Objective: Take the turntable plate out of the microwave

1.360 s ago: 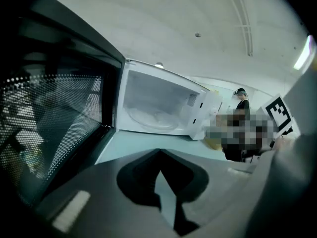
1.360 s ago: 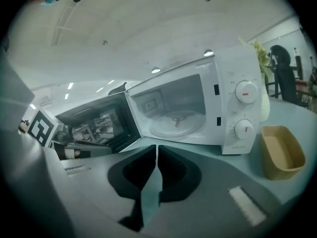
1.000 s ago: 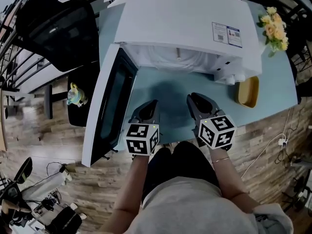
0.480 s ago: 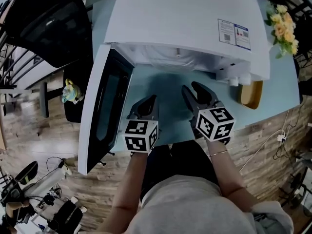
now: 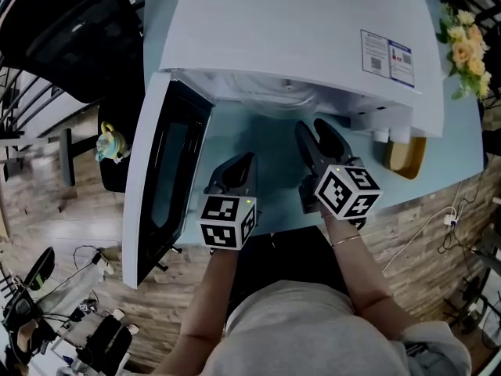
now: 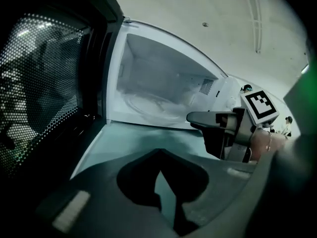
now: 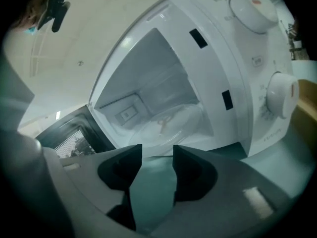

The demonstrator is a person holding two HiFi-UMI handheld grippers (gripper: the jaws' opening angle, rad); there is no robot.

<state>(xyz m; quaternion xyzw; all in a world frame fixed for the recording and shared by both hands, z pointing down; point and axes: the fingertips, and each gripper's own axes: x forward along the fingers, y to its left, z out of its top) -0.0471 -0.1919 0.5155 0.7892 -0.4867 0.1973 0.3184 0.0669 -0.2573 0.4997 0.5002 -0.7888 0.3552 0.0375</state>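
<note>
A white microwave [image 5: 297, 30] stands on a light-blue table [image 5: 266, 143], its door [image 5: 168, 171] swung open to the left. The clear glass turntable plate [image 6: 148, 105] lies on the cavity floor and also shows in the right gripper view [image 7: 168, 125]. It is hidden under the microwave's top in the head view. My left gripper [image 5: 241, 161] hovers over the table in front of the opening, jaws together [image 6: 158, 155], holding nothing. My right gripper [image 5: 313, 128] is open and empty, closer to the cavity mouth, with the plate seen beyond its jaws [image 7: 157, 150].
The microwave's control knobs [image 7: 280, 95] are right of the cavity. A yellow dish [image 5: 405, 153] sits at the table's right, with flowers [image 5: 466, 49] behind it. A black chair [image 5: 70, 30] and a small teapot [image 5: 109, 143] are left of the open door.
My right gripper has moved forward toward the microwave opening. The left gripper has stayed about where it was.
</note>
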